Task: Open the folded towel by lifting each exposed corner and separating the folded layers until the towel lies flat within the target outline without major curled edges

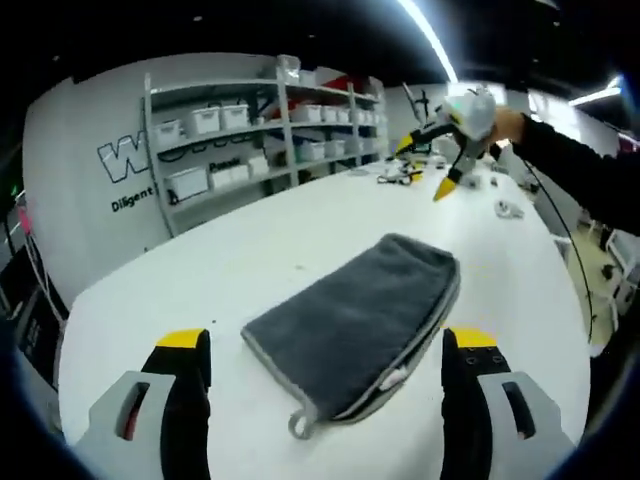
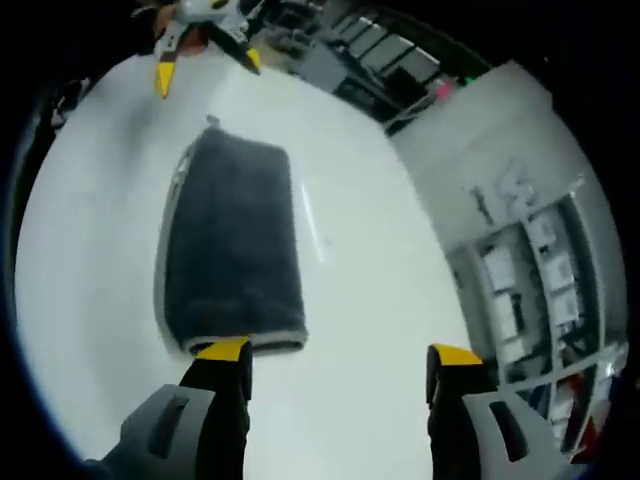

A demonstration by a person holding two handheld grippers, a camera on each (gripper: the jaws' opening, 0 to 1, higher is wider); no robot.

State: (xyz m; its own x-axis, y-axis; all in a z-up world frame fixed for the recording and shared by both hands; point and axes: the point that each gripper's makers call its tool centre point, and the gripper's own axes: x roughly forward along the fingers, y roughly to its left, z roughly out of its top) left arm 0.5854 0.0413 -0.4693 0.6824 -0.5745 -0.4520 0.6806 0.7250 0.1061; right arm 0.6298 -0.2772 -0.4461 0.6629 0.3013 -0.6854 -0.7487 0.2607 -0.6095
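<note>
A dark grey towel [image 1: 358, 322] with a light grey trim lies folded on the white table [image 1: 250, 260], its small hanging loop [image 1: 300, 425] at the near corner. My left gripper [image 1: 325, 360] stands open above the table, the towel's near end between its yellow-tipped jaws. The right gripper [image 1: 440, 165] hangs open in the air beyond the towel, held by a person's hand. In the right gripper view the same towel [image 2: 232, 240] runs away from me. My right gripper [image 2: 340, 365] is open just past its near edge, and the left gripper [image 2: 205, 55] shows at the towel's far end.
White shelving [image 1: 270, 125] with bins lines the wall behind the table. Small tools and parts [image 1: 405, 175] lie at the table's far side, and a white object [image 1: 508, 209] lies near the right edge. The shelving [image 2: 540, 290] also stands to the right in the right gripper view.
</note>
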